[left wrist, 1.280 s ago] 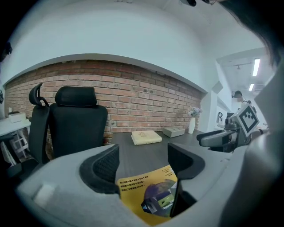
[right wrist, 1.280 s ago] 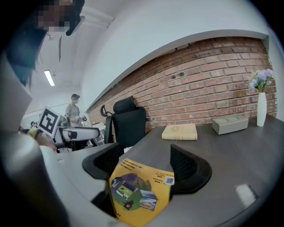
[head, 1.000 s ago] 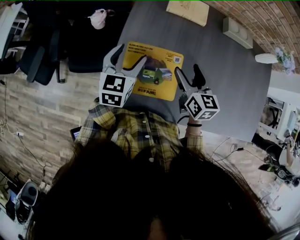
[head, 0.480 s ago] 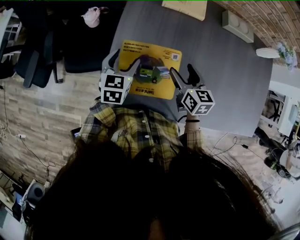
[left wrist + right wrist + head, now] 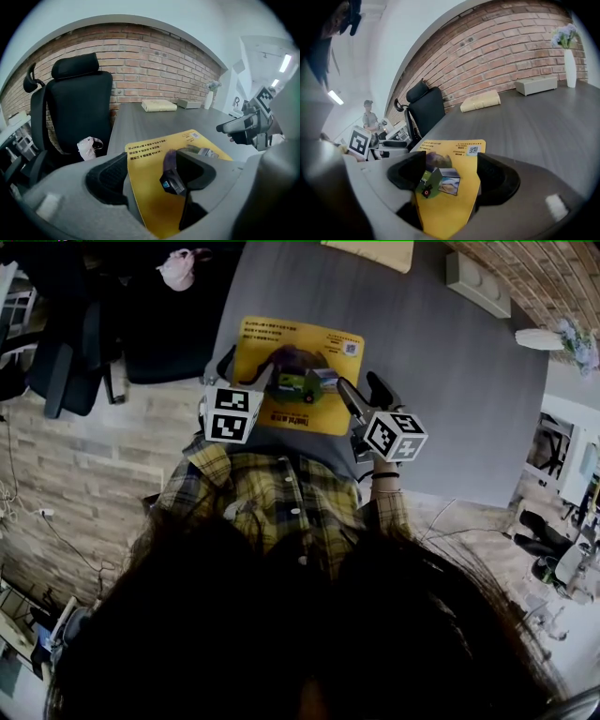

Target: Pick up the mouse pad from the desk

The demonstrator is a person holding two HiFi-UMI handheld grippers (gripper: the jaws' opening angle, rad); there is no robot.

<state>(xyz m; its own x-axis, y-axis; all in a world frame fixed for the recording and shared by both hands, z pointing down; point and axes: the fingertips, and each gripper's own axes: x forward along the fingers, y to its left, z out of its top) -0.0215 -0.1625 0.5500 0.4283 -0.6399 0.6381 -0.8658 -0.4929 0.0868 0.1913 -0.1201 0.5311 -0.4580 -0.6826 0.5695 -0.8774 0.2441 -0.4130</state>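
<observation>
A yellow mouse pad (image 5: 298,360) with a printed picture lies flat on the grey desk (image 5: 441,399), near its front edge. My left gripper (image 5: 247,373) is open over the pad's near left corner. My right gripper (image 5: 364,393) is open at the pad's near right corner. In the left gripper view the mouse pad (image 5: 149,197) shows between the spread jaws of the left gripper (image 5: 151,174). In the right gripper view the mouse pad (image 5: 457,199) fills the gap of the right gripper (image 5: 451,178). Neither gripper holds anything.
A black office chair (image 5: 70,343) stands left of the desk, and a pink bundle (image 5: 178,266) lies on dark seating beside it. At the desk's far side lie a beige book (image 5: 370,251), a grey box (image 5: 478,282) and a white vase (image 5: 539,337). A person (image 5: 370,118) stands far off.
Both grippers have edged in a little over the pad's near corners, the right one slightly leftward. The pad has not moved on the desk.
</observation>
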